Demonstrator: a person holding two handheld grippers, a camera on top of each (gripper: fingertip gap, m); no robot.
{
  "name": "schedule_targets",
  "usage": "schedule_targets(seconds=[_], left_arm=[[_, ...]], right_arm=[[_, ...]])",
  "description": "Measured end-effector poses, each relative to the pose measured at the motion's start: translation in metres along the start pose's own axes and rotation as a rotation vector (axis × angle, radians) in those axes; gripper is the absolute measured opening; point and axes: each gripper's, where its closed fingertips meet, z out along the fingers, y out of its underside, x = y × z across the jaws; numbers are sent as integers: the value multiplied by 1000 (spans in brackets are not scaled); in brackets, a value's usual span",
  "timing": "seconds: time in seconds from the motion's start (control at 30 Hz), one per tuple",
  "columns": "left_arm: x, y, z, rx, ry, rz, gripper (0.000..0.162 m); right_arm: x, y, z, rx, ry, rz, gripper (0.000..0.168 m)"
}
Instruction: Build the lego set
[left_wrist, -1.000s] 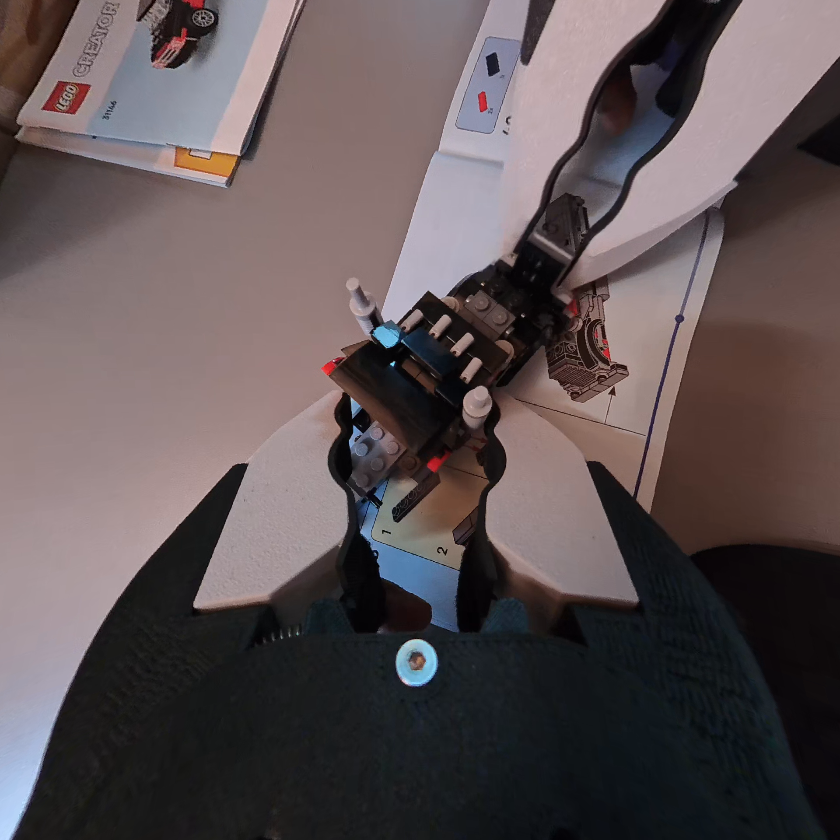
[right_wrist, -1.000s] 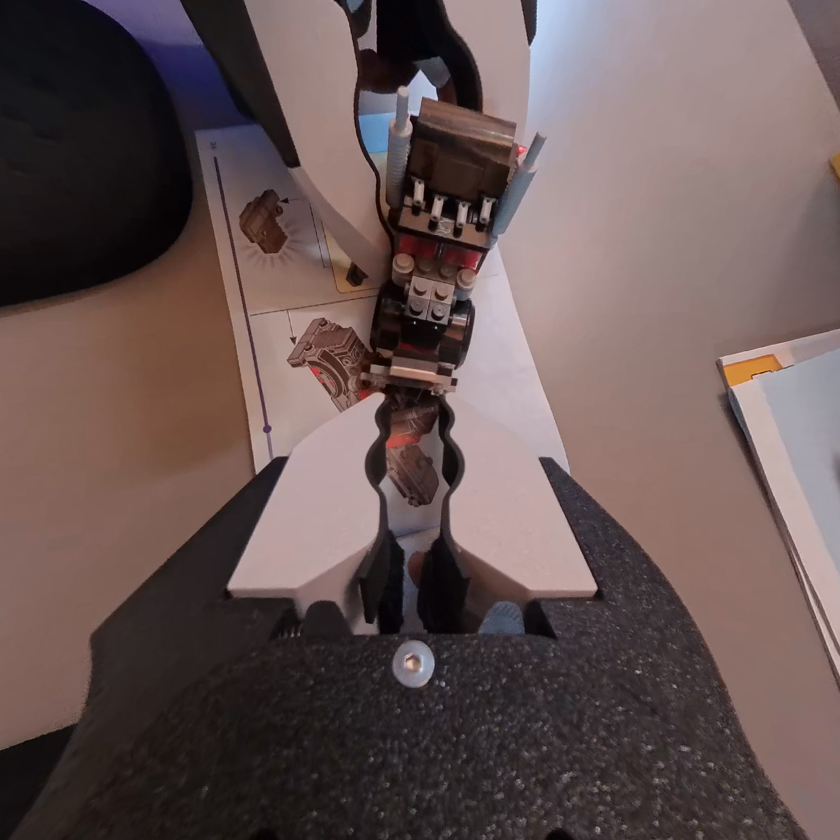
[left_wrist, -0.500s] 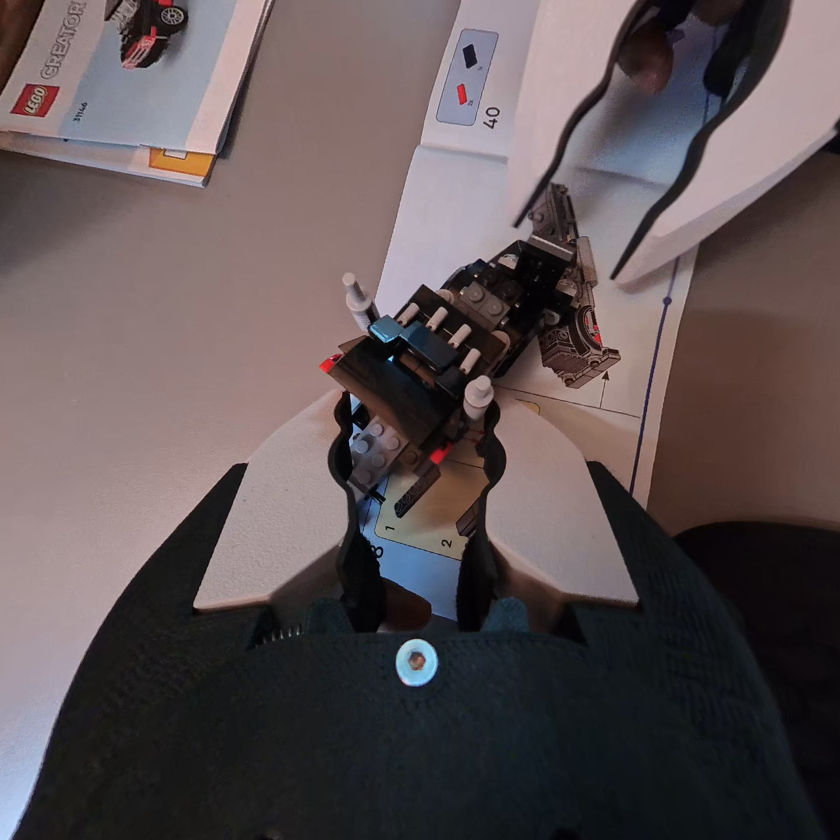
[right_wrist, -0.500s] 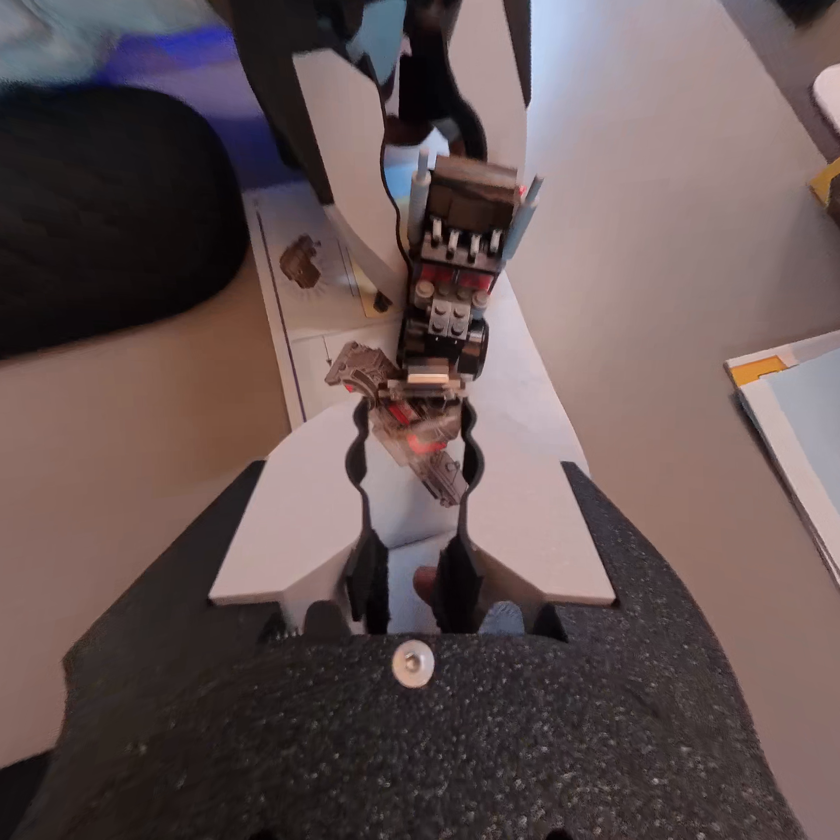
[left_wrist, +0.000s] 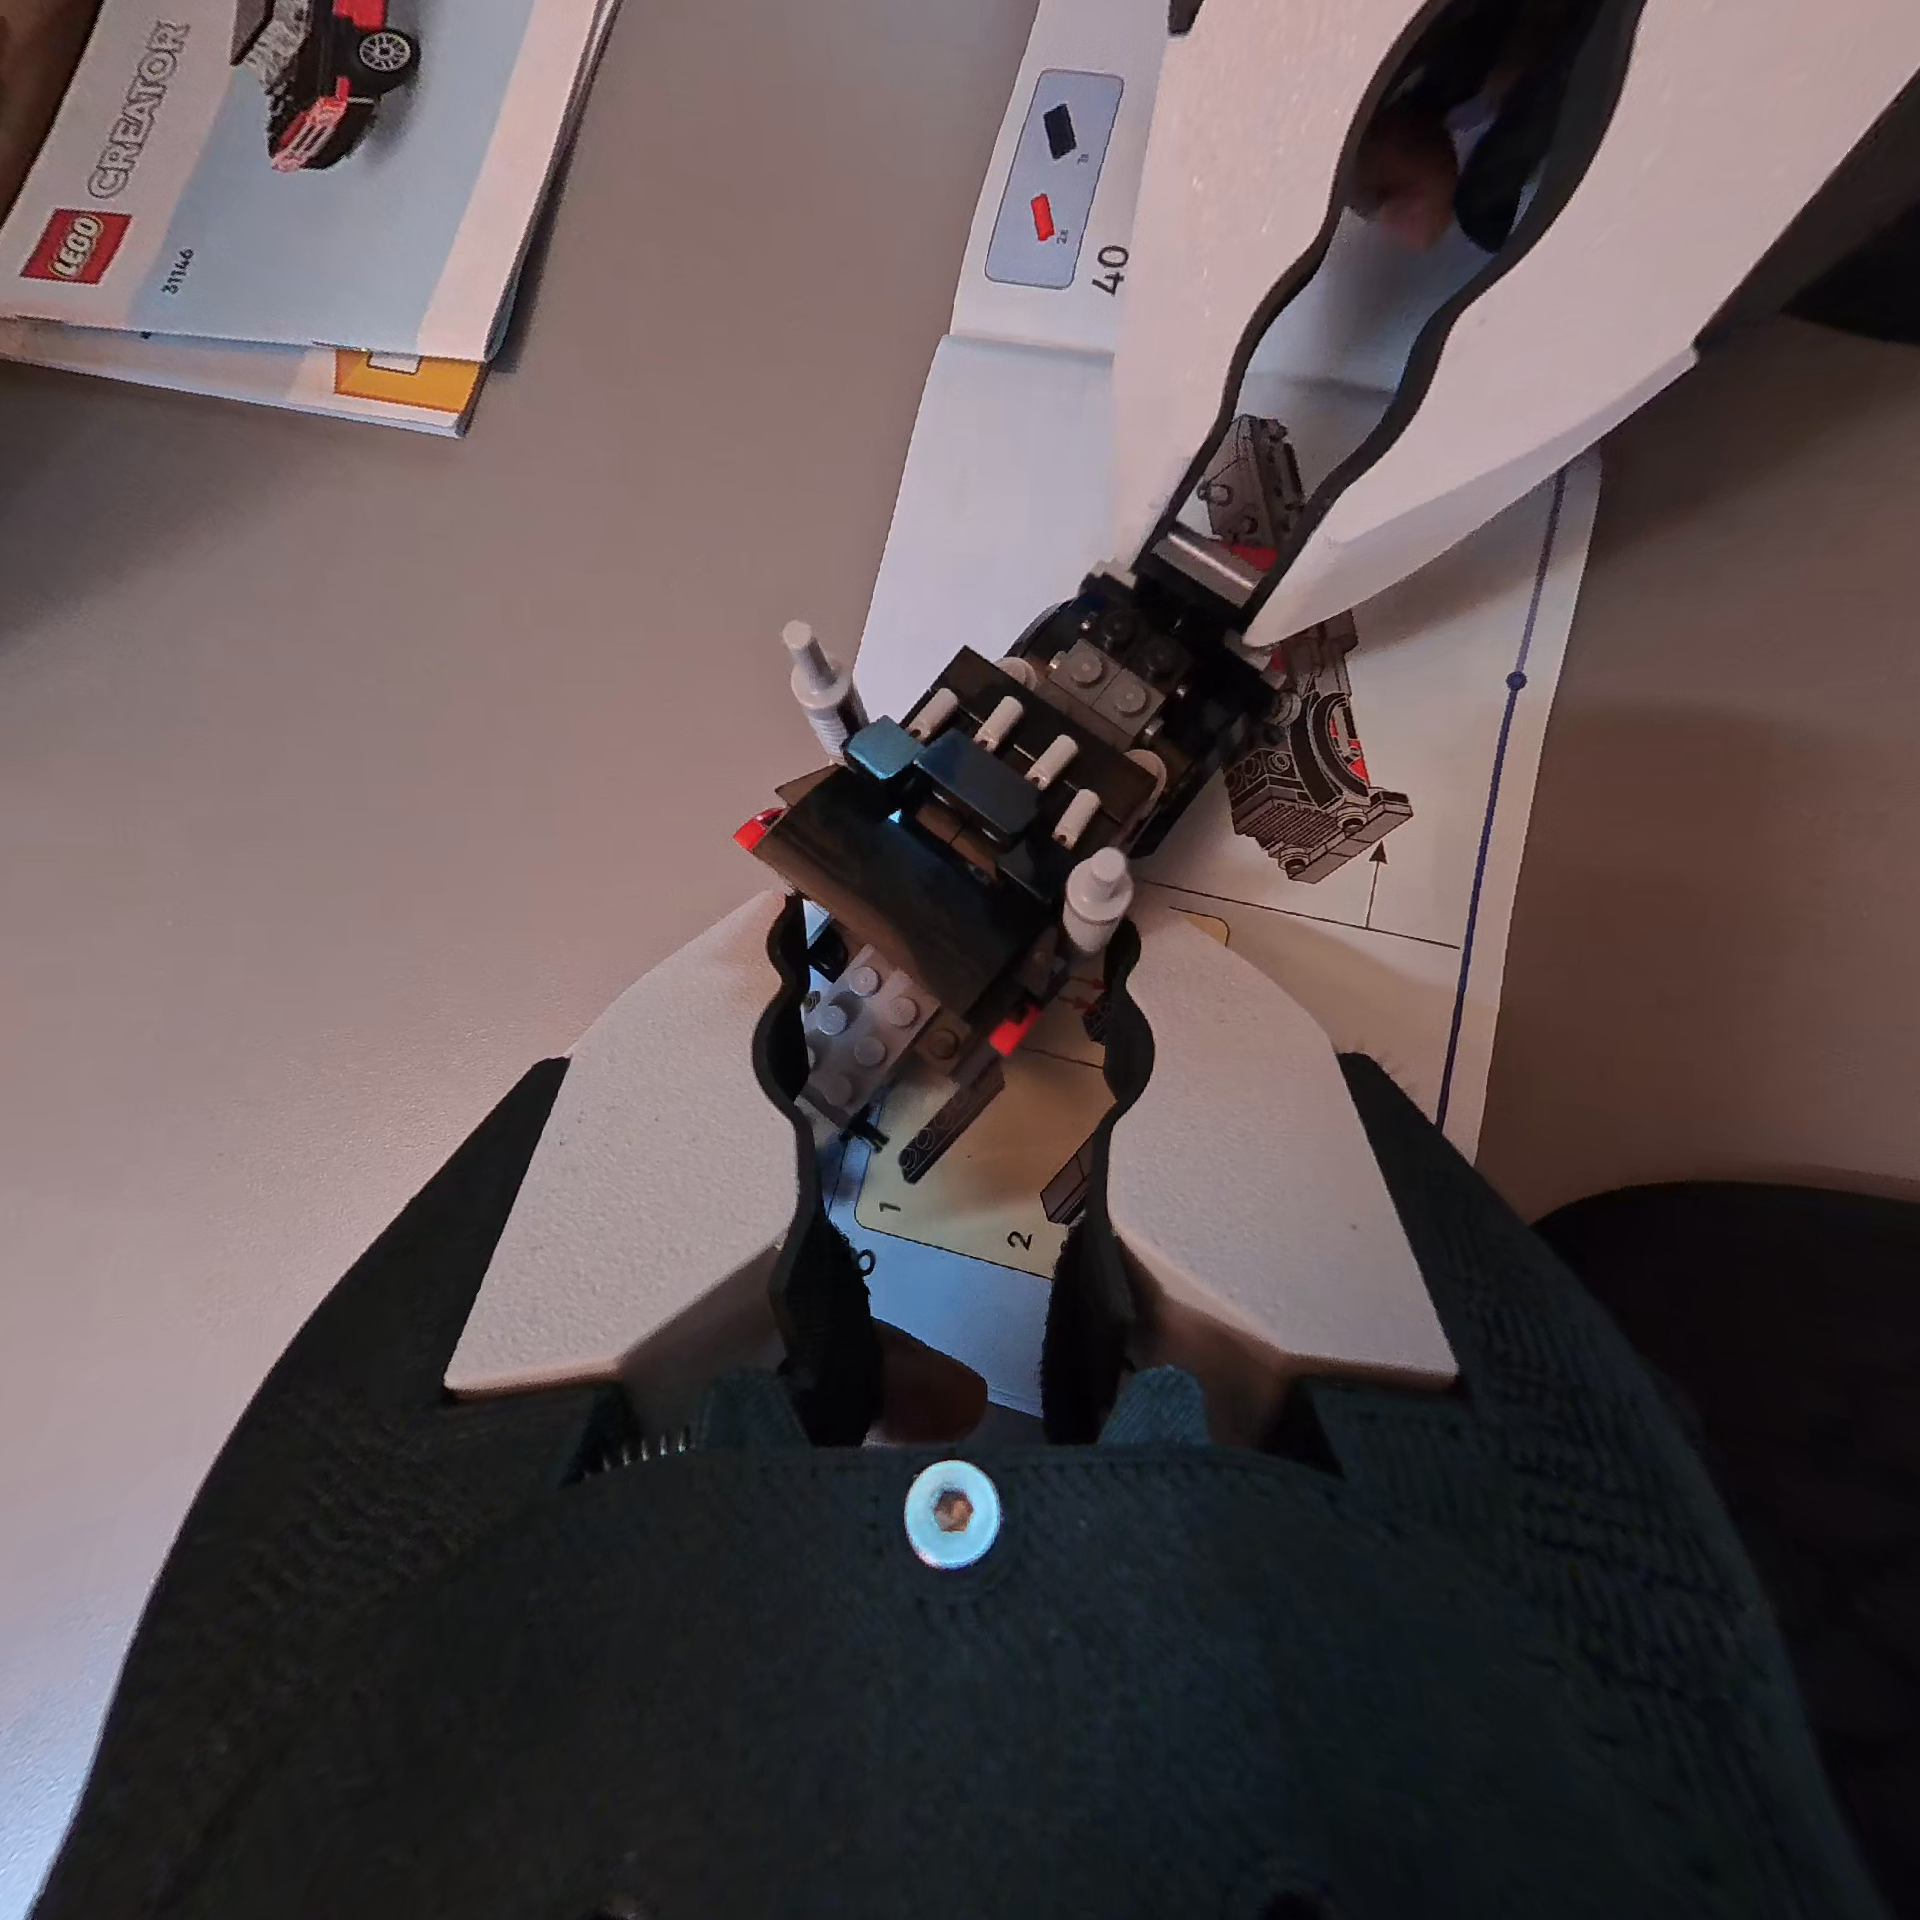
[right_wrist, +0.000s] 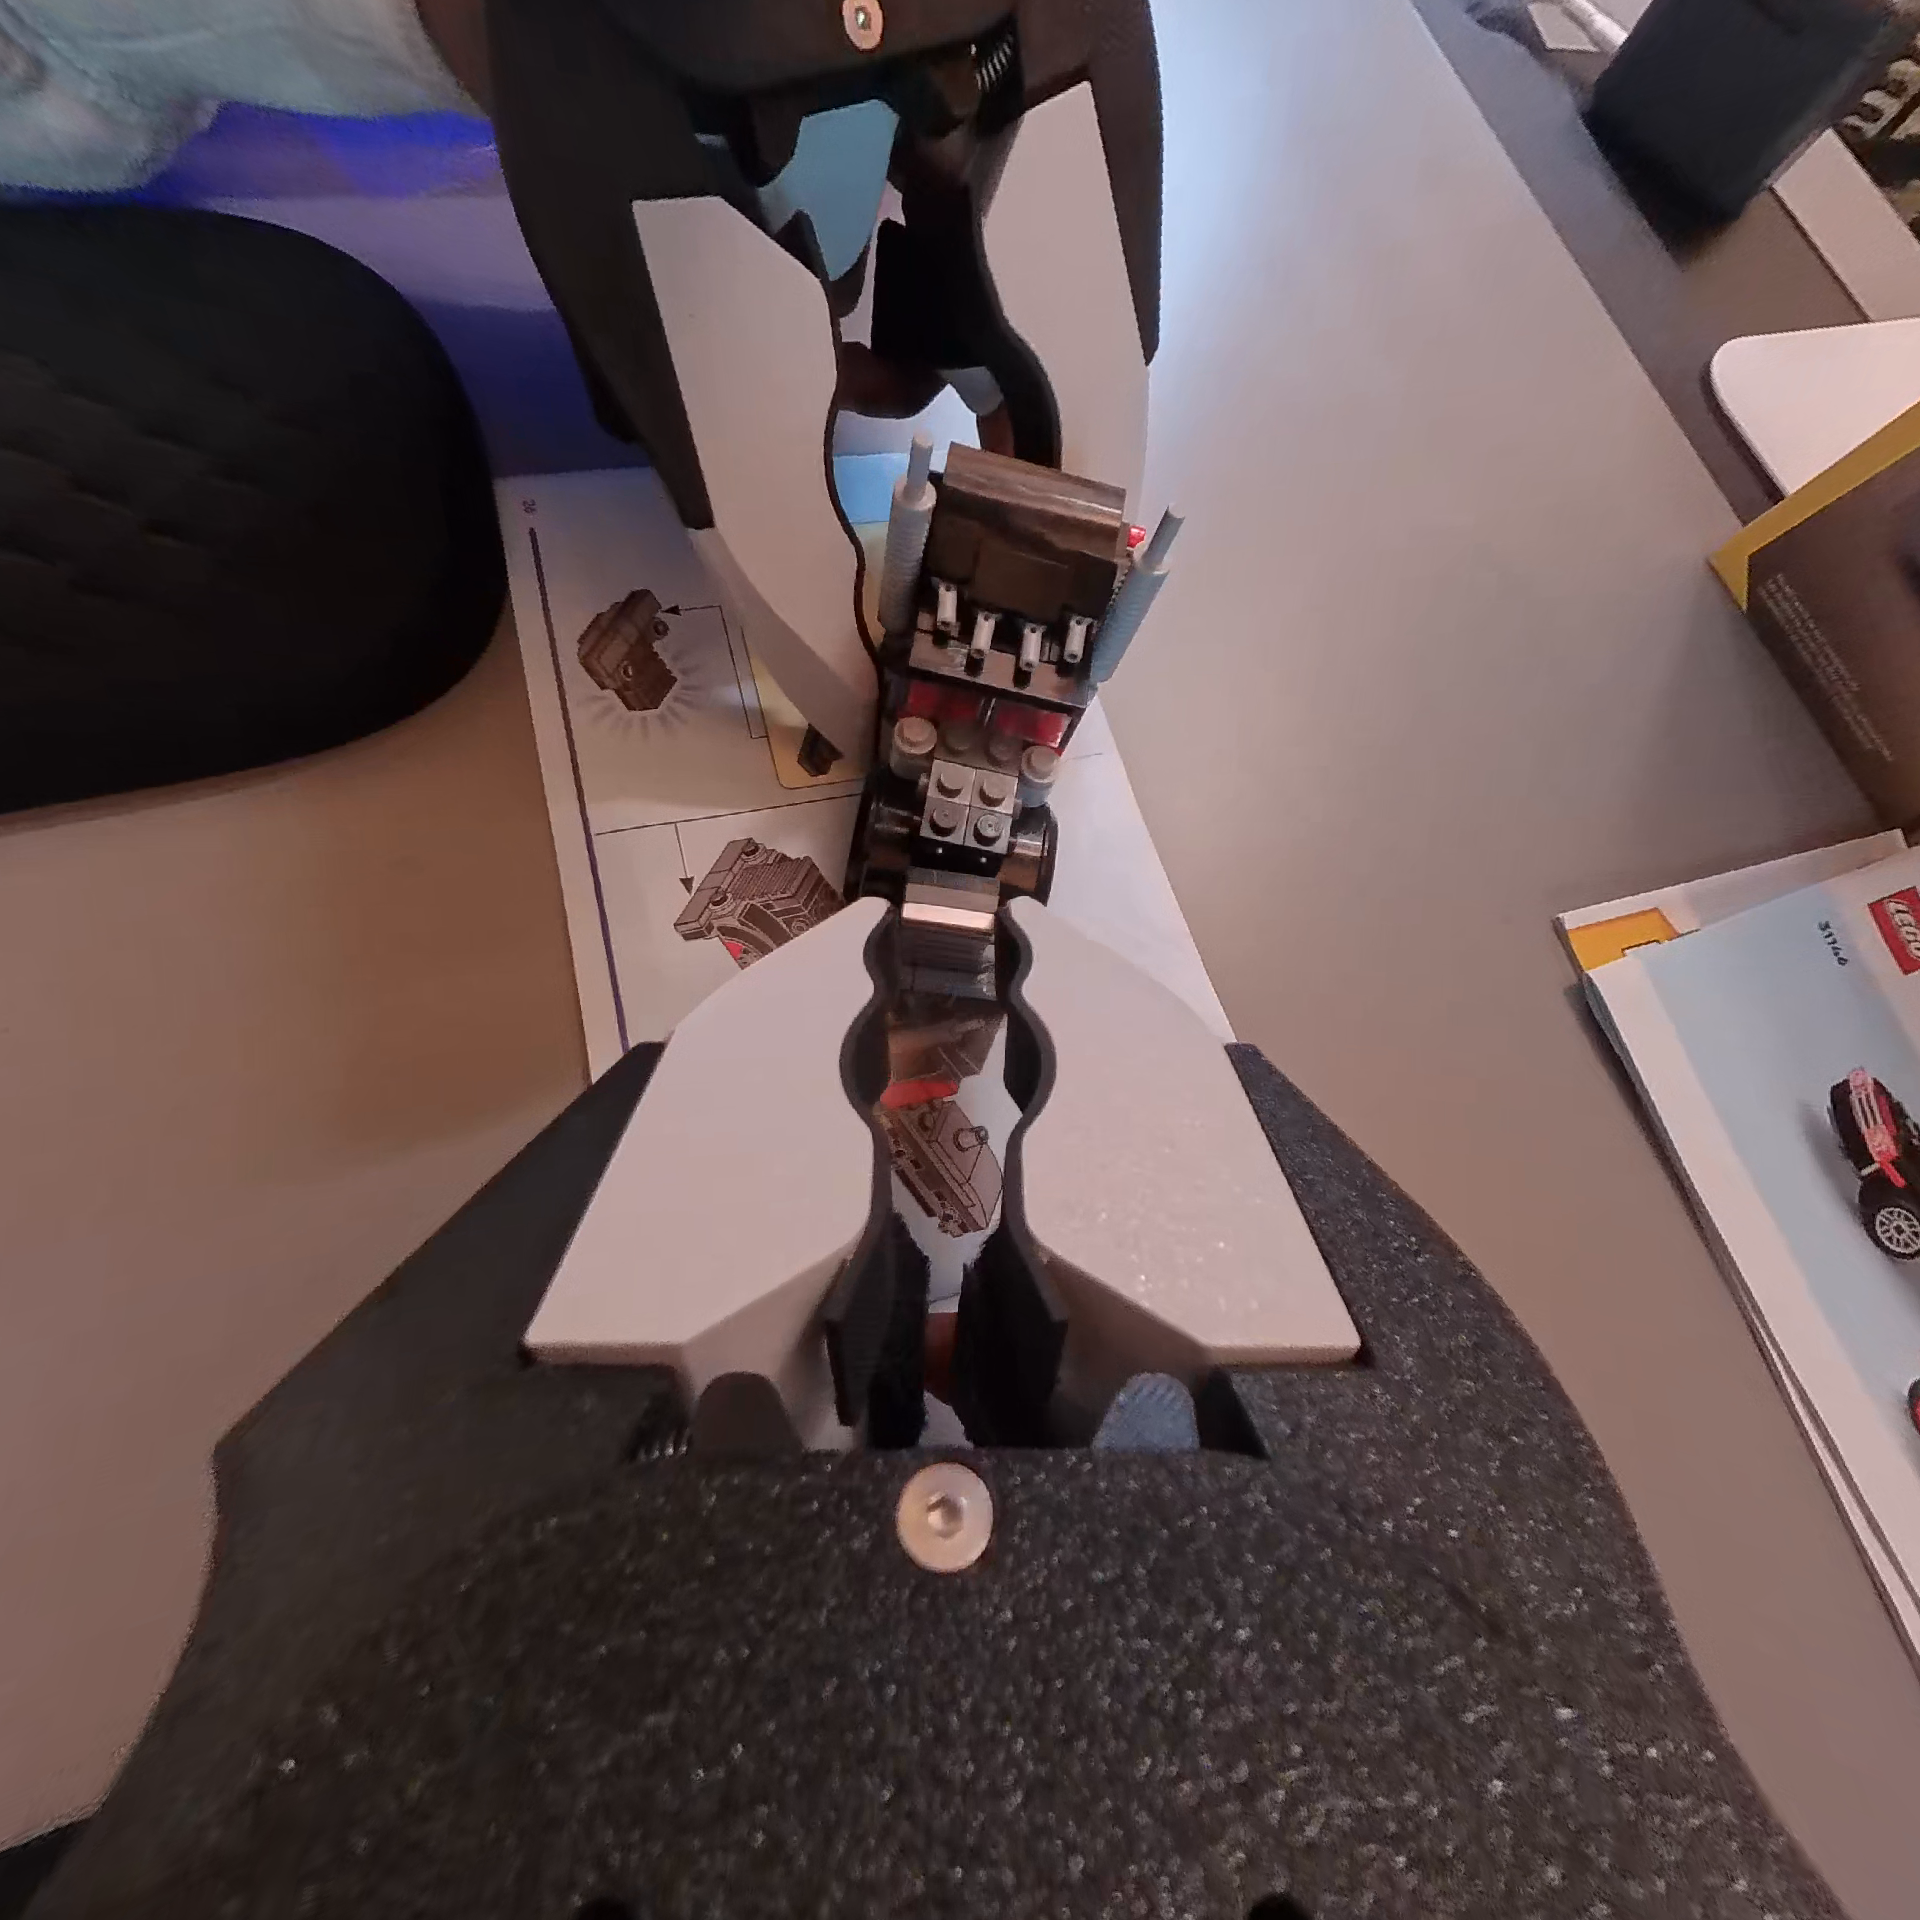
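So the lego model (left_wrist: 997, 821), a black half-built vehicle with grey studs, red bits and two light grey posts sticking up, is held up over the open instruction booklet (left_wrist: 997, 488) on the grey worktop (left_wrist: 312, 727).

In the left wrist view the left hand-held gripper (left_wrist: 951, 935) has its fingers clamped on the near end of the lego model, right around the tinted dark panel and the grey plate under it. From there the model runs off toward 1 o'clock, where the right hand-held gripper (left_wrist: 1210, 582) comes in from the top right corner and pinches the far end, on a small grey piece.

The right wrist view shows the same thing from the other side: the right hand-held gripper (right_wrist: 948, 925) is closed on that grey end piece, with the lego model (right_wrist: 987, 717) stretching to 12 o'clock into the left hand-held gripper (right_wrist: 997, 488).

A stack of closed booklets (left_wrist: 270, 187) sits at 11 o'clock in the left wrist view, well apart from the model. There's a black cushiony thing (right_wrist: 208, 499) at 10 o'clock in the right wrist view.
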Motion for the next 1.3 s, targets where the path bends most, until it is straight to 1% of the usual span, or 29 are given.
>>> schedule_targets(seconds=[0.27, 0.3, 0.37, 0.4, 0.43, 0.5, 0.53, 0.57, 0.7, 0.97, 1.2, 1.3], left_arm=[[1, 0, 0, 2, 3, 6, 54], [1, 0, 0, 2, 4, 7, 53], [1, 0, 0, 4, 4, 10, 53], [1, 0, 0, 4, 5, 11, 53], [1, 0, 0, 5, 5, 11, 53], [1, 0, 0, 7, 6, 13, 53], [2, 0, 0, 8, 7, 15, 53], [2, 0, 0, 8, 7, 16, 52], [3, -1, 1, 5, 10, 18, 52], [3, -1, 1, 3, 11, 19, 52], [3, -1, 0, 15, 15, 23, 53], [6, 2, -5, 21, 41, 29, 55]], right_arm=[[-2, -1, 1, 43, -32, 47, 17], [-3, 0, 1, 33, -46, 46, 19], [-4, 7, -2, -11, -68, 65, 36], [-4, 10, -5, -23, -83, 78, 38], [-5, 12, -8, -29, -96, 91, 35], [-7, 18, -9, -51, -115, 101, 16], [-10, 21, -6, -70, -131, 101, 11], [-14, 23, -3, -88, -143, 97, 9], [-16, 23, 6, -116, -139, 74, 7], [-15, 21, 4, -124, -121, 56, 7], [-7, 11, -3, -26, -87, 58, 5], [-5, 8, -5, 15, -80, 94, 5]])
